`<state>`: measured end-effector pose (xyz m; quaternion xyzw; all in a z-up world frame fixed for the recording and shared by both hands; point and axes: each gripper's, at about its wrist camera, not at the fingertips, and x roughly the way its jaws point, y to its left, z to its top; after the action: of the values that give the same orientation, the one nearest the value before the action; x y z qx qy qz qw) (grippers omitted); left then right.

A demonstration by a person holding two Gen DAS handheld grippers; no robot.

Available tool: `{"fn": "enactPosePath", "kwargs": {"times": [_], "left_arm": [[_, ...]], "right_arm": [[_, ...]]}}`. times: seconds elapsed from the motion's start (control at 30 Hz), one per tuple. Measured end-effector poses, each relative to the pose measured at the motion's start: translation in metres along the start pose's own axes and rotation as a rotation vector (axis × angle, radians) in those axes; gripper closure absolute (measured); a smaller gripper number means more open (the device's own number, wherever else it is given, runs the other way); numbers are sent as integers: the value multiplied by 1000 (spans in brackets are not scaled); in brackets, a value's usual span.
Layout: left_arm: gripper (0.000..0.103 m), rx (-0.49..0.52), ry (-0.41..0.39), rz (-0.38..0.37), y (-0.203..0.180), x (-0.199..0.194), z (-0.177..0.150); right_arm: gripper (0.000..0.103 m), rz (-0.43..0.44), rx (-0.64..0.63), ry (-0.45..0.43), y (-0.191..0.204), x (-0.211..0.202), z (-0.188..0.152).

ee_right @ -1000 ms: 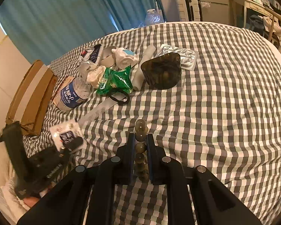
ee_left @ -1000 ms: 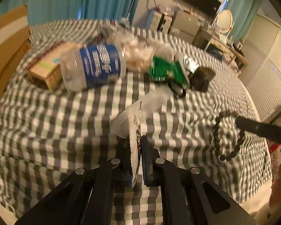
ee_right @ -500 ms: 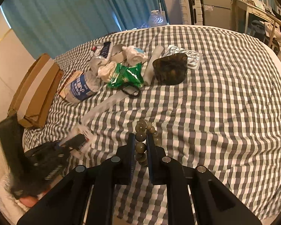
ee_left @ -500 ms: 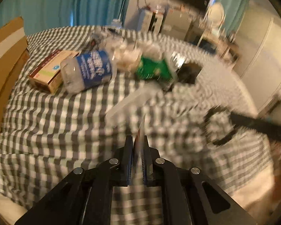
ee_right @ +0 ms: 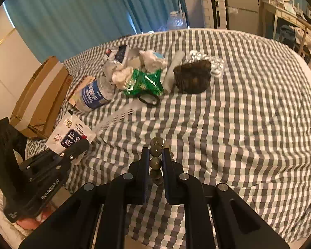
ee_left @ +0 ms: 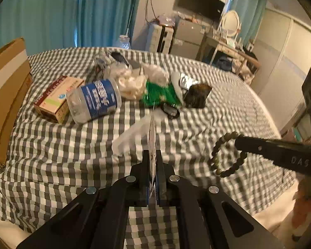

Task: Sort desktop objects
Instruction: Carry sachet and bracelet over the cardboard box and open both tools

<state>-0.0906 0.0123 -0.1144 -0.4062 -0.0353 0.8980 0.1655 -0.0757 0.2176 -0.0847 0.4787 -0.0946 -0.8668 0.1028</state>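
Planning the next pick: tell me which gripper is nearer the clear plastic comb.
Left. The left gripper, clamping a white sachet, hangs just before the comb; the right gripper, holding a dark bead bracelet, sits farther off.

Readable lettering on the two handheld tools

The left tongs [ee_right: 80, 145] body reads "GenRobot.AI" in white; the right tongs [ee_left: 238, 139] arm shows "DAS". Print on the sachet [ee_right: 70, 134] and bottle label [ee_left: 99, 98] is too blurred to read.

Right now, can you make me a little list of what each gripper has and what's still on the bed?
left gripper: shut on white snack packet
right gripper: shut on bead bracelet
surface: checked bedspread
pile: water bottle, green wrapper, dark pouch, clear comb
beside pile: cardboard box
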Motion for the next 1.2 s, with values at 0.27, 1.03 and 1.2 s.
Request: {"fn": "enactPosePath", "kwargs": {"times": [0.27,1.03,1.2], "left_arm": [[100,17,-64,-2,11,-50,33],[100,-143,-45,327,291,-155,112],[93,-211,-4,304,320,-136,101]], "right_arm": [[91,109,-86,-66,46,-41,35],[92,423,-405,-25,379,10,157],[90,460,-325,55,392,45,162]]}}
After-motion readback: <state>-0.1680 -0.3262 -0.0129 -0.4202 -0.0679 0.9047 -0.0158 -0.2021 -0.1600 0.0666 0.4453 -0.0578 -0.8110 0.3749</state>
